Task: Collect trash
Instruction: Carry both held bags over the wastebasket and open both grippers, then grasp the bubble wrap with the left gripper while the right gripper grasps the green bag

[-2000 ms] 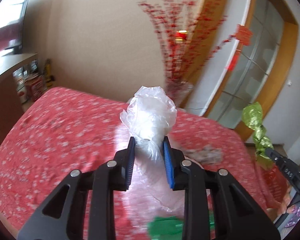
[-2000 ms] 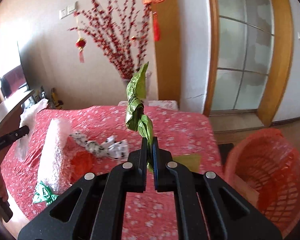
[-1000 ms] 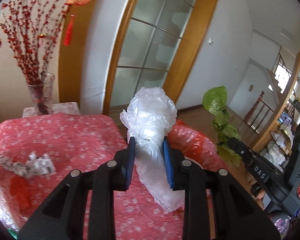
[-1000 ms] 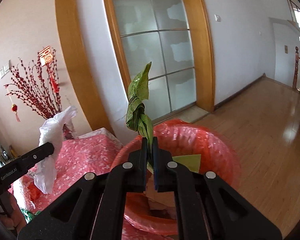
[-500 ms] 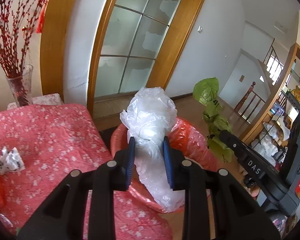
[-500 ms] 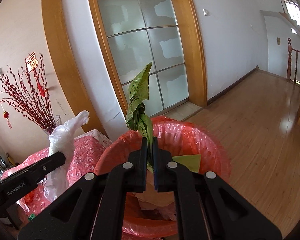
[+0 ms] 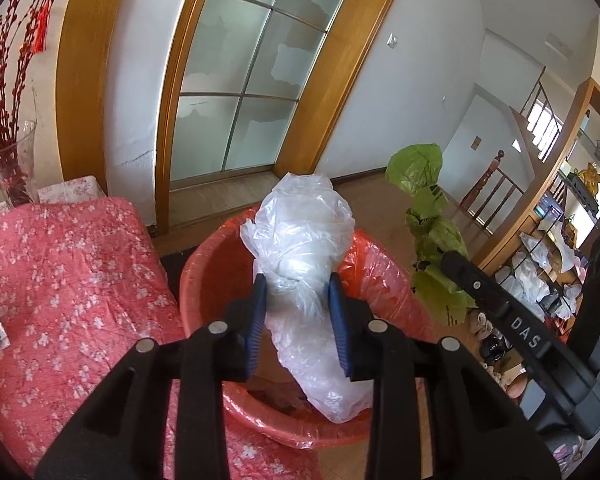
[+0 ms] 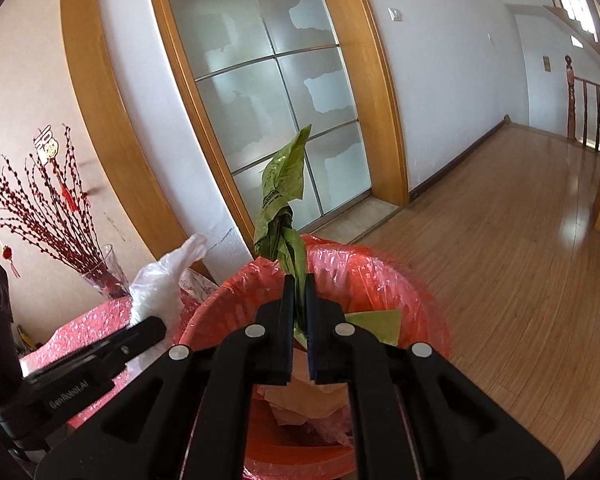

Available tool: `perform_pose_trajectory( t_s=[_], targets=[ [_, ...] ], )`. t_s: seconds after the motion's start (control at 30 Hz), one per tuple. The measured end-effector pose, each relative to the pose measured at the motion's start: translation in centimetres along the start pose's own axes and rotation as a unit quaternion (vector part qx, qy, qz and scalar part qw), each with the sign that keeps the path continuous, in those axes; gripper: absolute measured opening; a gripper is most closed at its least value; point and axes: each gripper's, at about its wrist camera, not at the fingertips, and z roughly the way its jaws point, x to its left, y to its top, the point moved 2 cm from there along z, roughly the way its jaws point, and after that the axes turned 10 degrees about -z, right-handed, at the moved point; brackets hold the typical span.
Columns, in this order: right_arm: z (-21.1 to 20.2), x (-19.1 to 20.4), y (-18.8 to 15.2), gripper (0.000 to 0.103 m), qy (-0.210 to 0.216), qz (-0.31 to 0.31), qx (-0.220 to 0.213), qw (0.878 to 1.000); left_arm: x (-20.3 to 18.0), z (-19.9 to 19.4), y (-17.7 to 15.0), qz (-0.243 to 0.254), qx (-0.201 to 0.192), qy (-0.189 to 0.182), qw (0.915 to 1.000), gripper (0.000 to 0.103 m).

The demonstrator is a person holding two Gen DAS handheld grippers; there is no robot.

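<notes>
Two pieces of trash are hanging over one red-lined bin (image 7: pixel 204 280), which is standing on the wooden floor just beside the table with the red flowered cloth (image 7: pixel 60 272). Crumpled paper and film are lying in its bottom, so it is already taking waste.

Largest of the two, the clear plastic bag (image 7: pixel 304 240) is sitting between the blue pads of the left gripper (image 7: pixel 298 312), bunched above them and trailing down into the bin mouth. Those jaws are opening at this moment, with the bag still between them and the film still touching both pads. Judged by its look, it is very light, limp and slippery; it is likely to cling or drift rather than drop cleanly. The gathered neck is the sound place to hold it.

Smaller, the green plastic bag (image 8: pixel 280 216) is being pinched at its twisted waist by the right gripper (image 8: pixel 298 292), jaws pressed nearly together above the bin rim. It is equally soft and weightless; the twisted waist is giving the firmest purchase.
</notes>
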Motion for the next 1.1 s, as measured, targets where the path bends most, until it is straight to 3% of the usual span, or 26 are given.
perform_pose_trajectory(
  t_s=[0.07, 0.2, 0.33, 0.63, 0.87, 1.1],
  targets=[
    [0.3, -0.4, -0.1, 0.009, 0.003, 0.008, 0.007, 1.0, 0.4, 0.6, -0.2, -0.006, 0.005, 0.002, 1.0, 0.037],
    [0.6, -1.0, -0.5, 0.032, 0.001, 0.019, 0.013, 1.0, 1.1, 1.6, -0.6, -0.01, 0.015, 0.016, 0.9997, 0.046],
    [0.5, -1.1, -0.9, 0.032, -0.005, 0.019, 0.017, 1.0, 2.1, 1.5, -1.0, -0.018, 0.014, 0.029, 0.9993, 0.048],
    [0.2, -0.5, -1.3, 0.037, -0.015, -0.003, 0.018, 1.0, 5.0, -3.0, -2.0, -0.003, -0.033, 0.091, 0.9953, 0.055],
    [0.5, 2.4, -1.7, 0.037, 0.003, -0.036, 0.025, 0.999, 8.3, -8.4, -2.3, -0.007, -0.084, 0.144, 0.9861, 0.058],
    [0.5, 6.5, -2.3, 0.042, 0.029, -0.074, 0.029, 0.996, 13.0, -13.5, -2.5, -0.055, -0.116, 0.188, 0.9738, 0.06]
  ],
)
